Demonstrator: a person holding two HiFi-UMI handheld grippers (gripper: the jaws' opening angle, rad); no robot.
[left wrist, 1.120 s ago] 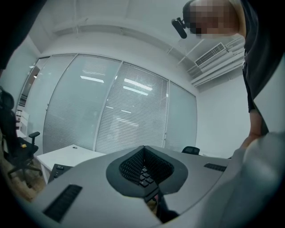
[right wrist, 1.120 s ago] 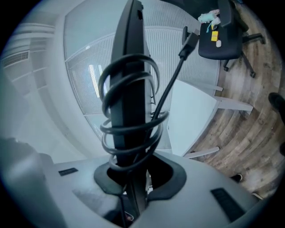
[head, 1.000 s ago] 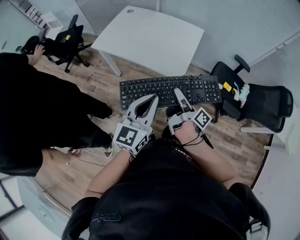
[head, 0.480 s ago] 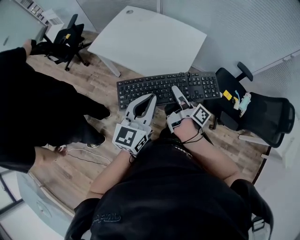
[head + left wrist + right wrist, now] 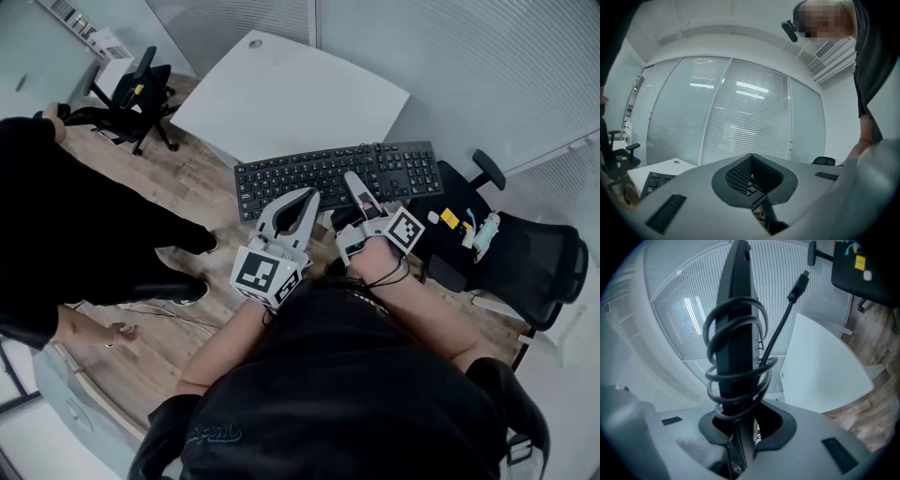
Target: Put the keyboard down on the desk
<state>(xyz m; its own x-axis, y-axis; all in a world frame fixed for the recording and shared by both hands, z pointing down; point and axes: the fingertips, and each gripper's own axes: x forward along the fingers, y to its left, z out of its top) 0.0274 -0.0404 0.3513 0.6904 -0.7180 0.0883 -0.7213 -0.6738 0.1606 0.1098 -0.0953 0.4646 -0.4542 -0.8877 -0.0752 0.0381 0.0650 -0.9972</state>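
Two grippers show in the head view. The right gripper (image 5: 355, 183) is clamped on the near edge of the keyboard (image 5: 319, 173), which hangs in the air, level, ahead of both grippers. The left gripper (image 5: 307, 195) is closed and empty, its tips just short of the same edge, left of the right gripper. The desk (image 5: 291, 89) lies beyond the keyboard, apart from it. A chair (image 5: 530, 262) stands to the right of the right gripper. A person (image 5: 75, 225) in black stands on the floor (image 5: 202, 169), left of the left gripper.

Left gripper view: the left gripper (image 5: 751, 156) has its jaws together at the tips with nothing between them. Keyboard (image 5: 652, 180) keys show low at the left, with the desk (image 5: 663, 165) behind.

Right gripper view: the right gripper (image 5: 739, 425) grips the keyboard (image 5: 736, 301), seen edge-on and rising straight from the jaws. A cable (image 5: 733, 373) is coiled round it just above the jaws; its plug (image 5: 799, 286) sticks out to the upper right. The desk (image 5: 820, 376) lies to the right.
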